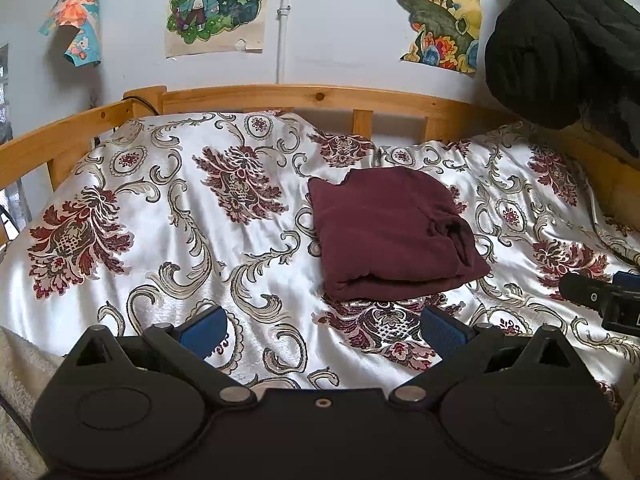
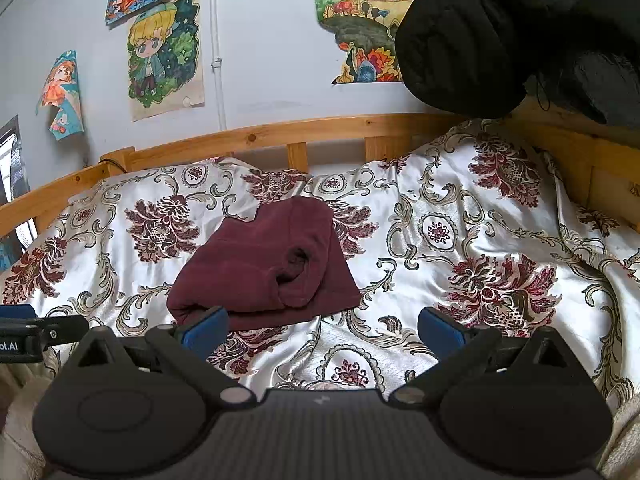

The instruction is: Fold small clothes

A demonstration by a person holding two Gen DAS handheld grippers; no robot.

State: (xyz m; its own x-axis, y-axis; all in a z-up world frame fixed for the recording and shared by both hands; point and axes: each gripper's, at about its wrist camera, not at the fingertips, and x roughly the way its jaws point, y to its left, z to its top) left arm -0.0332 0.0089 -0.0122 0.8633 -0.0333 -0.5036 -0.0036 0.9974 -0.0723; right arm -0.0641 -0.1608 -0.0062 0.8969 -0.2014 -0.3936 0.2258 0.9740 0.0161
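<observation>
A dark maroon garment (image 1: 392, 232) lies folded into a compact rectangle on the patterned bedspread (image 1: 168, 240). It also shows in the right wrist view as the maroon garment (image 2: 264, 268), with a small opening on its top layer. My left gripper (image 1: 322, 330) is open, low over the bedspread just in front of the garment, nothing between its blue pads. My right gripper (image 2: 322, 330) is open too, to the right of the garment's near edge, its left pad (image 2: 206, 330) close by that edge. The right gripper's tip (image 1: 600, 296) shows at the right edge of the left wrist view.
A wooden bed frame (image 1: 288, 98) rails the far and side edges of the bed. A black quilted garment (image 2: 500, 36) hangs at the upper right. Drawings (image 1: 218, 4) are stuck on the white wall. A cream fleece blanket (image 1: 20, 380) lies at the near edge.
</observation>
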